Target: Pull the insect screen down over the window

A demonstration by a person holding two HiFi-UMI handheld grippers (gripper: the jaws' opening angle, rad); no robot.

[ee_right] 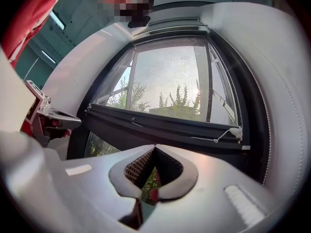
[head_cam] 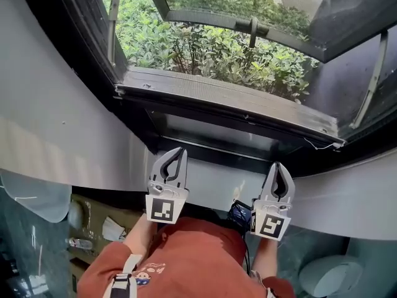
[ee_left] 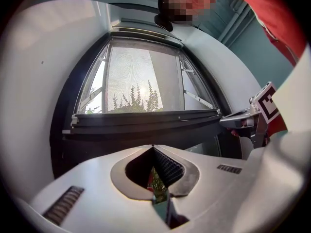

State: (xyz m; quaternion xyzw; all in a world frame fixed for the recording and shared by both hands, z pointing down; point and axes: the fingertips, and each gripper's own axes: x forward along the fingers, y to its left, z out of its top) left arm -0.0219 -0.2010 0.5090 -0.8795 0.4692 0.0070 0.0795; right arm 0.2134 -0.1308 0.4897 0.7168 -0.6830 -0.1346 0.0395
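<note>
Evidently left claw (head_cam: 179, 149) and right claw (head_cam: 278, 165) sit clenched empty, short of insect screen (head_cam: 224, 102).

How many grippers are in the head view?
2. Left gripper at lower left, right gripper at lower right, both shut and empty, below the screen bar. None looks hidden.

Head view: high, steeply down; left gripper (head_cam: 177, 156) and right gripper (head_cam: 280, 169) near, window (head_cam: 217, 54) beyond their fingertips (head_cam: 182, 155). Gripper views: each just behind own fingers (ee_left: 82, 178), facing window. Shared: screen bar (ee_right: 165, 124).
</note>
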